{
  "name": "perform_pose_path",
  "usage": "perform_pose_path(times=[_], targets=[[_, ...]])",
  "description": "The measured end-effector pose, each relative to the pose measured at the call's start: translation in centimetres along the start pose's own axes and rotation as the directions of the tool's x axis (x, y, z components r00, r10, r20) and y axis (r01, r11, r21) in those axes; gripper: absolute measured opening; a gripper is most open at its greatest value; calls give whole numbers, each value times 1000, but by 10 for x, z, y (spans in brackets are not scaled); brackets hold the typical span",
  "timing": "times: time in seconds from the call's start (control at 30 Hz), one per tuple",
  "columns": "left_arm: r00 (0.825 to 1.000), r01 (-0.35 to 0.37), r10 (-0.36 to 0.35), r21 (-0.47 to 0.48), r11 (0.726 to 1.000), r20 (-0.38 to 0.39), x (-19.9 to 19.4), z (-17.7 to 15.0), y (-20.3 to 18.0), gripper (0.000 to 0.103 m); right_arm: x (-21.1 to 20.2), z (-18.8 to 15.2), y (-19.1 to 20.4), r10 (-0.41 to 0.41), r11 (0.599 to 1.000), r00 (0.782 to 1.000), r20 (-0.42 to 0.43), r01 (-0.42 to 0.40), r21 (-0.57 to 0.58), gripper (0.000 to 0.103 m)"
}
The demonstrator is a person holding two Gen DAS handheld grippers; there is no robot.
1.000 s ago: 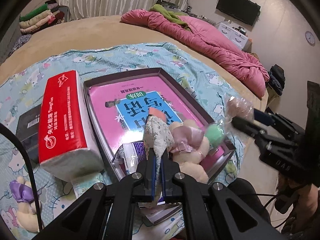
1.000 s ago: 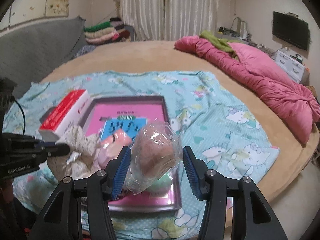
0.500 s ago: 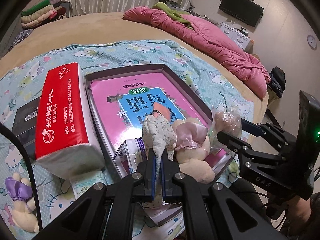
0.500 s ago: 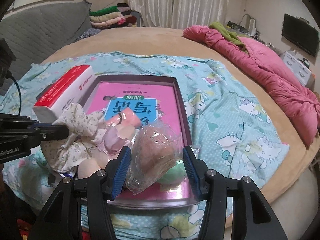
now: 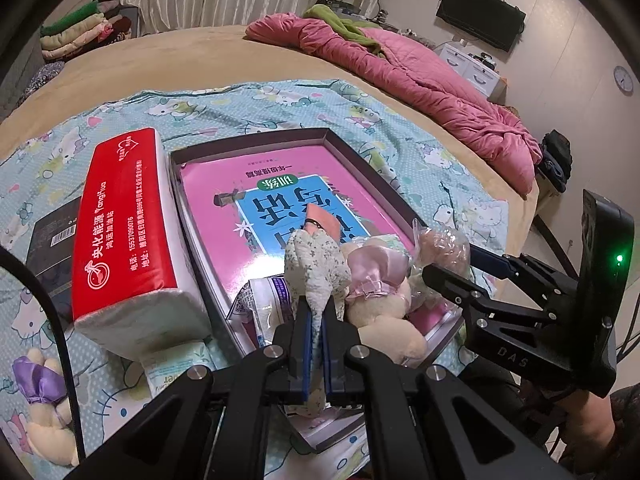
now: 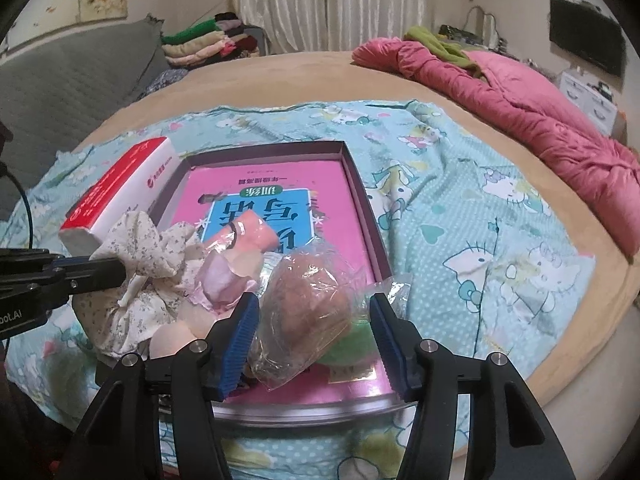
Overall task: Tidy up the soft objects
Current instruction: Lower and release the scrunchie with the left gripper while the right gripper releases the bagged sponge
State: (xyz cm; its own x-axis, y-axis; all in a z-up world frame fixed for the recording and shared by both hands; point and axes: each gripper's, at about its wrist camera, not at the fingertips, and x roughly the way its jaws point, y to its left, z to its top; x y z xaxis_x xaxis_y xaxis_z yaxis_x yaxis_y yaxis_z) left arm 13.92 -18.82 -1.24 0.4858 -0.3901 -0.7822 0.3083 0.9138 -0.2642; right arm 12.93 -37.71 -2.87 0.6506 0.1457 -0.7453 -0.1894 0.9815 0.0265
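Observation:
A dark shallow box [image 5: 384,188] [image 6: 362,196] with a pink book inside lies on the blue cartoon sheet. My left gripper [image 5: 316,316] is shut on a floral fabric piece [image 5: 316,264] [image 6: 136,248] at the box's near end. A cream plush with a pink bow [image 5: 380,280] lies beside it. My right gripper [image 6: 314,320] [image 5: 452,272] is open around a brown soft item in a clear bag [image 6: 308,300] [image 5: 444,244], which rests in the box's near corner over a green soft item [image 6: 348,348]. The pads [image 6: 244,328] stand apart from the bag.
A red and white tissue pack [image 5: 124,232] [image 6: 116,192] leans on the box's left side, with a black box [image 5: 52,232] beyond it. A plush with a purple bow [image 5: 36,392] lies at the near left. A pink quilt [image 5: 420,80] [image 6: 520,100] lies on the far right.
The right gripper came down with the bagged item into the box's near corner and its jaws opened wider. The left gripper kept hold of the floral fabric.

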Motion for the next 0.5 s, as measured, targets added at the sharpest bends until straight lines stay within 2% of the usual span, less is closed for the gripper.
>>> perform_pose_path(times=[0.3, 0.37, 0.43, 0.5], targets=[[1000, -1, 1, -17, 1000, -14, 2, 1, 3, 4, -5, 2, 2, -22, 1000, 1000, 18, 22, -6, 64], [1000, 3, -3, -29, 1000, -15, 2, 1, 6, 6, -7, 3, 3, -29, 1000, 999, 24, 30, -8, 66], [1000, 0, -1, -38, 999, -20, 3, 1, 8, 10, -10, 4, 3, -36, 999, 999, 36, 37, -10, 73], [1000, -9, 8, -44, 999, -21, 3, 2, 10, 13, -12, 5, 4, -42, 999, 998, 47, 43, -11, 73]])
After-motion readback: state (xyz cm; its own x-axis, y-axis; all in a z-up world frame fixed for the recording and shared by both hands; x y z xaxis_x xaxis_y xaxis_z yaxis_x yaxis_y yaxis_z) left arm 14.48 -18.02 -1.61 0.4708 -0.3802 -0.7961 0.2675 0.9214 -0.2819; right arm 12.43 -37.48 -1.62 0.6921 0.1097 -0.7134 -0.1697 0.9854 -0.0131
